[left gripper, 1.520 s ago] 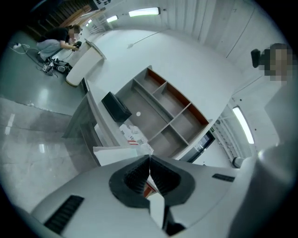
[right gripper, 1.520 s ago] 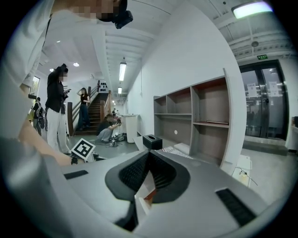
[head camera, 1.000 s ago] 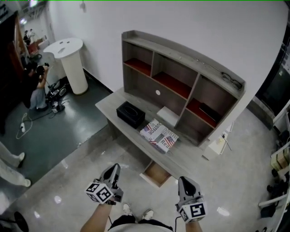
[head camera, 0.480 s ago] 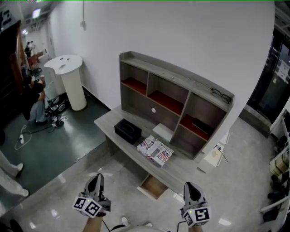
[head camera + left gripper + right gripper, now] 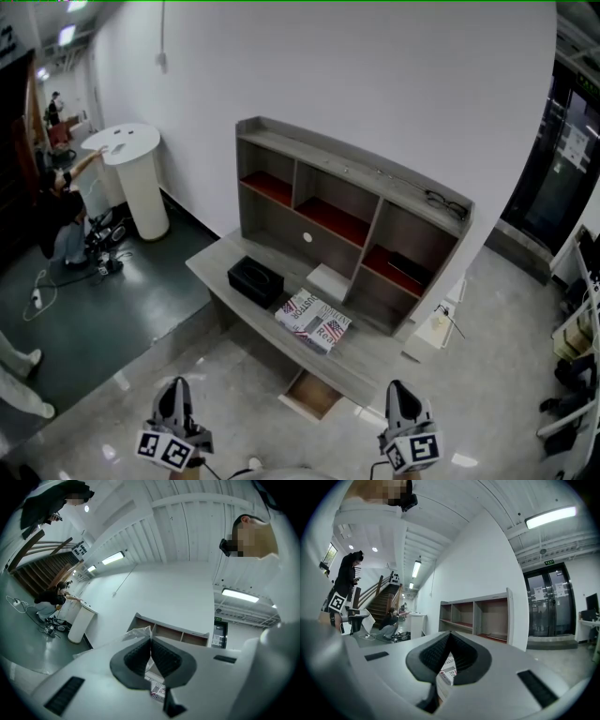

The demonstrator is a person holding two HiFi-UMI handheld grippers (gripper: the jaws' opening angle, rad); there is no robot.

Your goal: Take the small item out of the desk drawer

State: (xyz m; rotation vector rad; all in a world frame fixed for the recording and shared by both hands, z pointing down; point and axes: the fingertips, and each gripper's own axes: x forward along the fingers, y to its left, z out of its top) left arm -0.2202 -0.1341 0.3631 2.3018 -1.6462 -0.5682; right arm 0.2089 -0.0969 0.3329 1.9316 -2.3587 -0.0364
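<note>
One grey desk (image 5: 210,263), glossy pale floor (image 5: 232,367)

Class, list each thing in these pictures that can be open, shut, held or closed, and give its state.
Desk drawer: pulled open.
Left gripper: shut on crinkled clear plastic.
Right gripper: shut, nothing held.
Magazine: closed, flat on the desk.

Head view sat high above the desk (image 5: 370,349), in front of it and well back, aimed steeply down. Left and right gripper views sat low, well back, facing the desk. All three shared its shelf unit (image 5: 272,225).
</note>
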